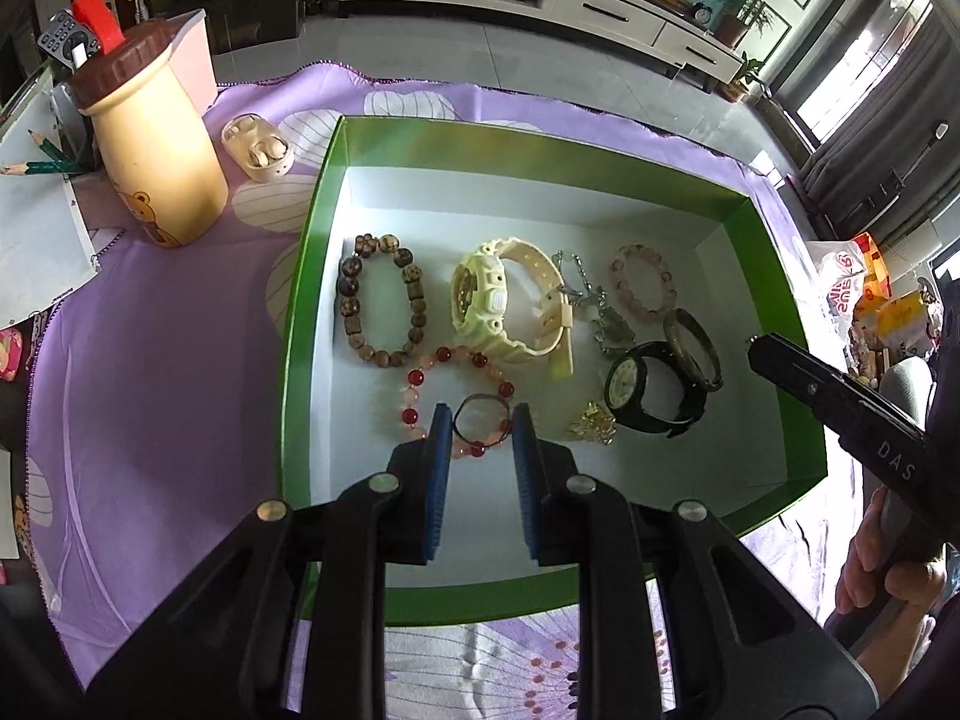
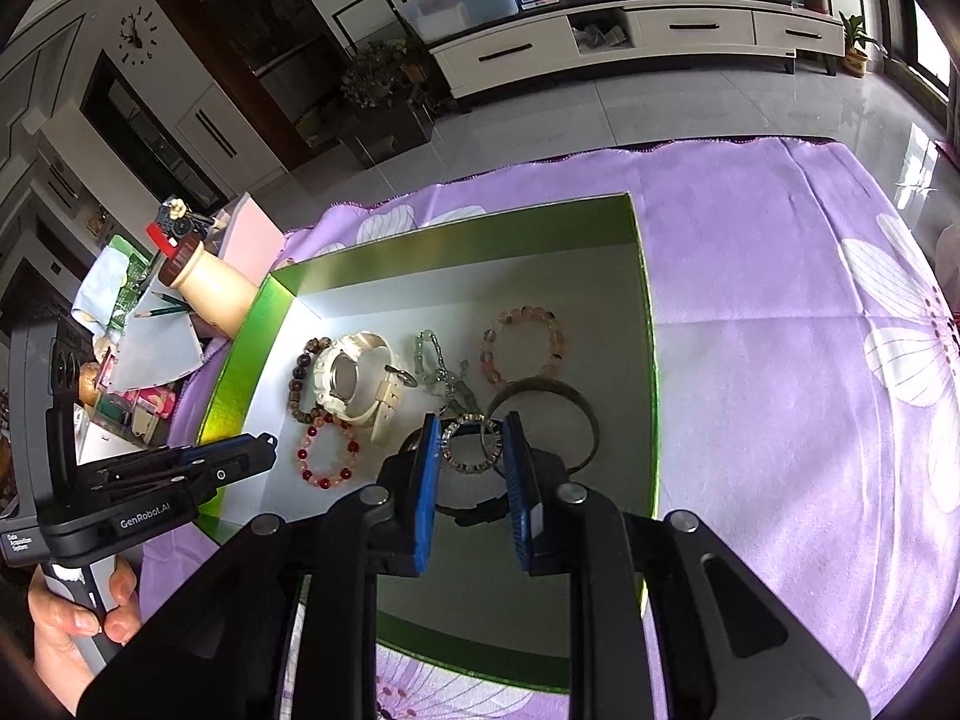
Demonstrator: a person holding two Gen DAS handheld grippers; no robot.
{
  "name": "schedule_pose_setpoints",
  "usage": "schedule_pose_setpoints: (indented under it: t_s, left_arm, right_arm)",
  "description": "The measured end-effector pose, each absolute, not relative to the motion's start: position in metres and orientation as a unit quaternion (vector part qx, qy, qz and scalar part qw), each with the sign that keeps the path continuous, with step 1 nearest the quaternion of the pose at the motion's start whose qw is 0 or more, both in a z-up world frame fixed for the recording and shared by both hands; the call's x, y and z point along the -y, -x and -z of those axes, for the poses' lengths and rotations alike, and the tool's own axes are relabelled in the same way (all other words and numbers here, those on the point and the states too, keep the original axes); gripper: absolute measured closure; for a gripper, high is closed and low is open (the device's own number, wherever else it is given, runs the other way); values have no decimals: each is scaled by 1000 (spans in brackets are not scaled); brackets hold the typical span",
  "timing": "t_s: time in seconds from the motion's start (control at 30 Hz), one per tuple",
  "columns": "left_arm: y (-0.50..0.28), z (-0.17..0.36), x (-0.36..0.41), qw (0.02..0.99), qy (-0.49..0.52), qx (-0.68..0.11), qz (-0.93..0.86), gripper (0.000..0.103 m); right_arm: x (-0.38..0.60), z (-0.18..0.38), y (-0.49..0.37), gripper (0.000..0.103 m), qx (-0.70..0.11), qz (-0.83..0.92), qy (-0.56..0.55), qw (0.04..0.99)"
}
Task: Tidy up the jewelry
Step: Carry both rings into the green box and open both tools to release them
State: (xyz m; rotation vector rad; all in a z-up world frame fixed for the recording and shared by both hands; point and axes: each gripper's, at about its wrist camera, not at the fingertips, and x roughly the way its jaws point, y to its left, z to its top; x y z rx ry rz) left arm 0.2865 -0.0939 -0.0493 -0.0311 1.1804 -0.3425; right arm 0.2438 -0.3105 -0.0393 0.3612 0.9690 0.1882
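Observation:
A green box (image 1: pixel 312 276) with a white floor holds the jewelry: a brown bead bracelet (image 1: pixel 384 306), a cream watch (image 1: pixel 504 306), a red-and-pink bead bracelet (image 1: pixel 420 378), a pink bead bracelet (image 1: pixel 645 288), a black watch (image 1: pixel 654 390), a dark bangle (image 1: pixel 693 348) and a gold piece (image 1: pixel 591 423). My left gripper (image 1: pixel 481 420) is shut on a thin ring (image 1: pixel 480 420) above the red bracelet. My right gripper (image 2: pixel 468 432) is shut on a beaded ring bracelet (image 2: pixel 471 443) above the black watch (image 2: pixel 468 504), beside the bangle (image 2: pixel 540 402).
The box sits on a purple floral cloth (image 2: pixel 780 330). A cream bear bottle (image 1: pixel 156 156), an earbud case (image 1: pixel 258 147), pencils and papers (image 1: pixel 36 210) stand at the left. Snack bags (image 1: pixel 864 294) lie at the right.

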Motion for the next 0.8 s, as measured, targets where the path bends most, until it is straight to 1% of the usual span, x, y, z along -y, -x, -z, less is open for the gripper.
schedule_pose_setpoints:
  t_s: [0.8]
  left_arm:
    - [-295, 66, 104, 806, -8, -572, 152, 83]
  right_arm:
    - [304, 48, -257, 82, -485, -61, -122, 864]
